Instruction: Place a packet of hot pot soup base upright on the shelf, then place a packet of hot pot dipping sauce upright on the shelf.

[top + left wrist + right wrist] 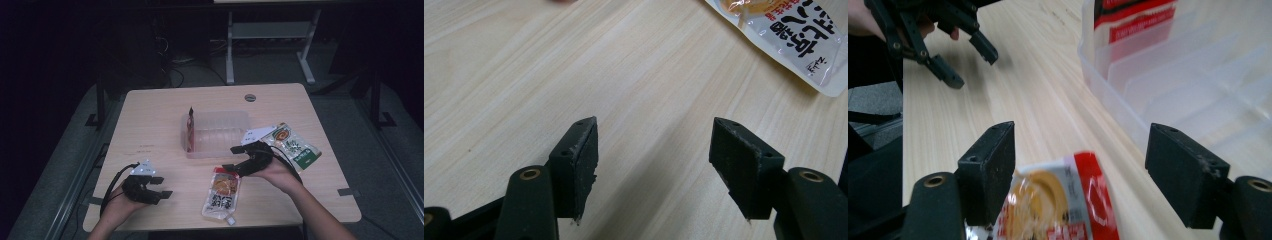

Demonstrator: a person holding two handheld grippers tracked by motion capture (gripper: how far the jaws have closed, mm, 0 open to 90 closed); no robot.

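Observation:
A spouted pouch [222, 192] with a red and orange label lies flat near the table's front edge. My right gripper [231, 158] hovers just above the pouch's top edge, jaws wide apart. In the right gripper view the pouch's red top [1063, 200] sits low between the open right gripper [1080, 145], and neither pad touches it. My left gripper [162, 186] rests open at the front left, holding nothing. In the left gripper view the left gripper [656, 137] stands over bare wood, with the pouch [794, 40] at the upper right.
A clear plastic container [235, 117] sits mid-table, with a red packet [190, 127] upright at its left end. A green and white packet [295, 147] lies right of my right hand. In the right gripper view the container wall [1128, 115] is close on the right.

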